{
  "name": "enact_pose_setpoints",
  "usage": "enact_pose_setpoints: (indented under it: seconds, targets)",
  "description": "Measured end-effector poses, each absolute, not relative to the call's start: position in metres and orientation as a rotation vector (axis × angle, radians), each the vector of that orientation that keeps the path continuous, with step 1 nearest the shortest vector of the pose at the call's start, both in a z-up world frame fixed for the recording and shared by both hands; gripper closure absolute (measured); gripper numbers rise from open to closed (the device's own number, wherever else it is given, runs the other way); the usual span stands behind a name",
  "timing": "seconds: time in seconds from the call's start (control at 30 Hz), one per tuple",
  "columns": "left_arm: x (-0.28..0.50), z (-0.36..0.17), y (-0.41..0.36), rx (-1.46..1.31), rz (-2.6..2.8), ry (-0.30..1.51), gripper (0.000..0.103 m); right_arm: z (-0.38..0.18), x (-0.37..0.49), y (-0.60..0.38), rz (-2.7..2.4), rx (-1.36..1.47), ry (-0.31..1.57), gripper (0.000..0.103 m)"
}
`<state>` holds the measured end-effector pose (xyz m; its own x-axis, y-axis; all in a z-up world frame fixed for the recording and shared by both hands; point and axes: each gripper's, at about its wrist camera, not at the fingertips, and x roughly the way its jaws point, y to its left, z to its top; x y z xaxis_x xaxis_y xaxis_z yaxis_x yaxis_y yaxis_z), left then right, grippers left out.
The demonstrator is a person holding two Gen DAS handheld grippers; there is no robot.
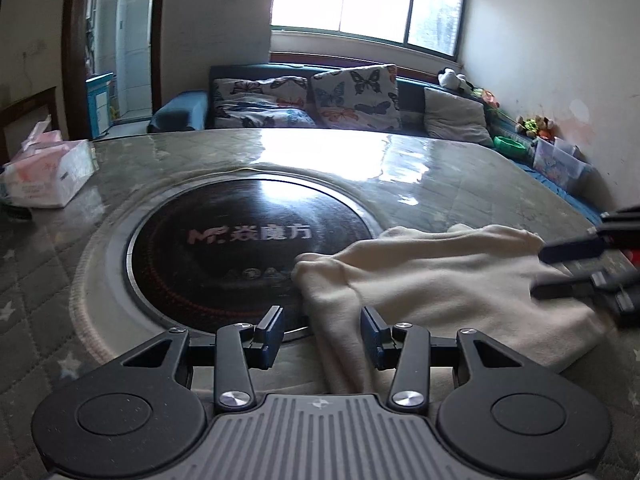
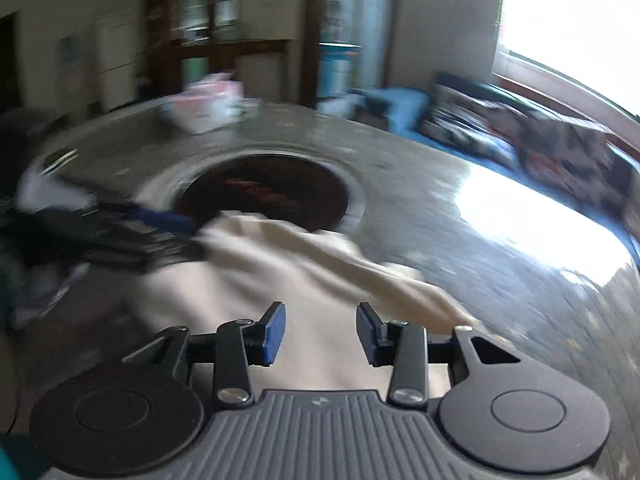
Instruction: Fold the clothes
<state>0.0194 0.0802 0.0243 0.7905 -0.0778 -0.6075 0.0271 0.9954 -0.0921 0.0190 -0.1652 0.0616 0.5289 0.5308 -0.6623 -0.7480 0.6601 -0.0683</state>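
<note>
A cream cloth garment lies folded on the round table, its left edge over the rim of the black cooktop. My left gripper stands open at the garment's near left edge, with cloth between and under its blue pads. In the left wrist view my right gripper shows at the far right, blurred, open over the garment's right side. In the right wrist view my right gripper is open just above the cream garment, and the left gripper appears blurred at the left.
A tissue pack sits at the table's far left. The table has a glossy quilted cover. Behind it stand a sofa with butterfly cushions, toys and boxes along the right wall, and a bright window.
</note>
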Motion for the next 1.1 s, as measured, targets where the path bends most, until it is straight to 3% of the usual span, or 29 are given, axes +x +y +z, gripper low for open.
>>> enact_pose_setpoints:
  seconds: [0.13,0.53,0.6,0.67,0.7,1.1]
  targets:
    - [0.016,0.026,0.095,-0.106,-0.004,0.668,0.058,0.051,0.0,-0.134,0.846,-0.46,0.62,0.055]
    - [0.007,0.039,0.118,-0.341,-0.023,0.694,0.054,0.023,-0.049,-0.052,1.004,-0.697,0.526,0.056]
    - [0.008,0.039,0.117,-0.396,-0.033,0.707,0.051,0.027,-0.046,-0.056,0.995,-0.656,0.533,0.066]
    - [0.01,0.037,0.118,-0.457,-0.033,0.727,0.049,0.032,-0.042,-0.061,0.987,-0.616,0.539,0.085]
    - [0.012,0.035,0.119,-0.491,-0.032,0.736,0.048,0.034,-0.04,-0.063,0.982,-0.596,0.543,0.088]
    - [0.032,0.018,0.119,-0.858,-0.066,0.831,0.046,0.061,-0.034,-0.097,0.974,-0.393,0.559,0.091]
